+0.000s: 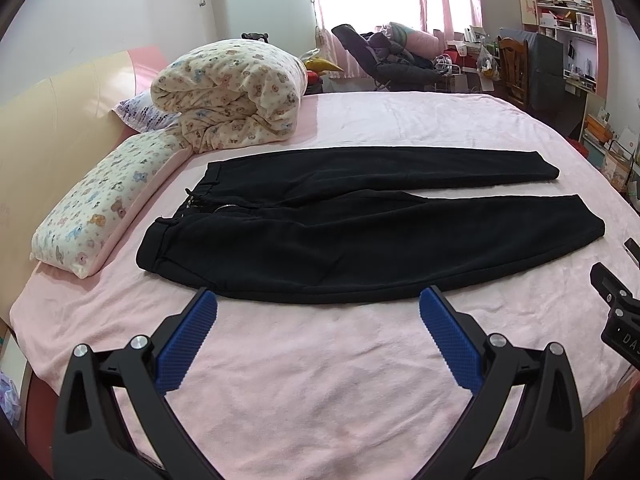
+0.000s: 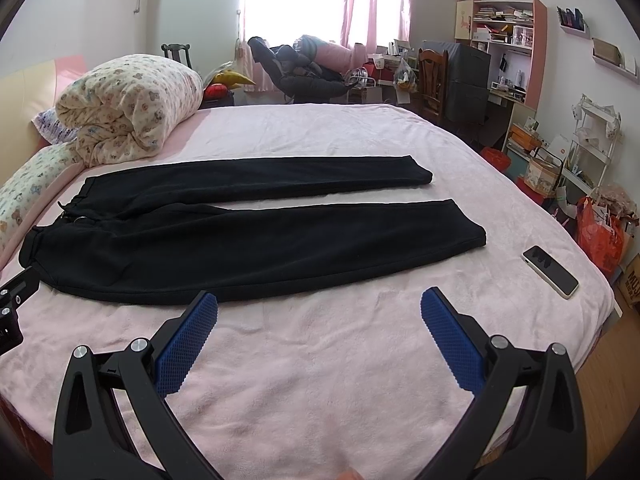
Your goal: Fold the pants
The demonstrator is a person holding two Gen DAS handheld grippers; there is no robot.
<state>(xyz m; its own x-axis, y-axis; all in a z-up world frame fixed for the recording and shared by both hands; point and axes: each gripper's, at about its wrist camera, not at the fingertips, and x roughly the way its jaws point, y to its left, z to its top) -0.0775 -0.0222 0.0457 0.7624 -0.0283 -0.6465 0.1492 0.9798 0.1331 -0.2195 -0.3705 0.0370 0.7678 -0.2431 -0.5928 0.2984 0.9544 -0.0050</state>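
Pink fleece bed cover [image 1: 320,380] fills most of what we see, with bright curtained windows behind it. Our black pants [image 1: 340,236] are spread flat just ahead of both grippers, waistband off to the left, two legs running right with a thin gap between them. We've got the left gripper [image 1: 318,300] hanging above the bare cover, blue pads [image 1: 188,340] spread wide and holding nothing, tips right by the near hem without touching it. Same for the right gripper [image 2: 319,300]: wide apart, empty, just short of the near leg. A phone [image 2: 551,271] lies to its right. Left of the waistband sit a rolled bear-print quilt [image 1: 230,92] and a matching pillow [image 1: 104,204].
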